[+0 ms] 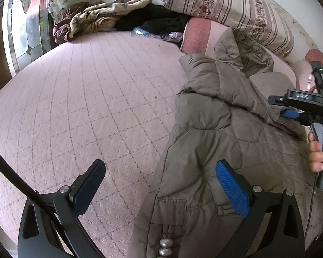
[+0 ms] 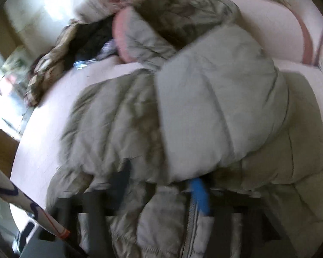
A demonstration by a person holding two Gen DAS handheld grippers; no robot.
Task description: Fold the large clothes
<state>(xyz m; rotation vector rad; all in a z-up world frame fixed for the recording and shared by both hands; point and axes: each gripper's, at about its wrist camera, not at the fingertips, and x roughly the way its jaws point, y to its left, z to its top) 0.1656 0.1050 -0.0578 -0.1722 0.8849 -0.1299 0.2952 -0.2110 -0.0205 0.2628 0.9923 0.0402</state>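
A grey-brown puffer jacket (image 1: 236, 142) lies on a pink quilted bed (image 1: 86, 107), at the right of the left wrist view. My left gripper (image 1: 161, 182) is open over the jacket's left edge, one pad above the bed and the blue pad (image 1: 232, 187) above the jacket. My right gripper (image 1: 290, 111) shows at the jacket's right side, held by a hand. The right wrist view is blurred. There the right gripper (image 2: 161, 185) has jacket fabric (image 2: 204, 111) bunched between its fingers. Whether the fingers are closed on it is unclear.
A striped pillow (image 1: 236, 6) and a pink cushion (image 1: 198, 34) lie at the head of the bed. Crumpled brown-beige bedding (image 1: 92, 19) and dark clothes (image 1: 157, 19) are piled at the far side. A stained-glass window (image 1: 25, 28) is at the left.
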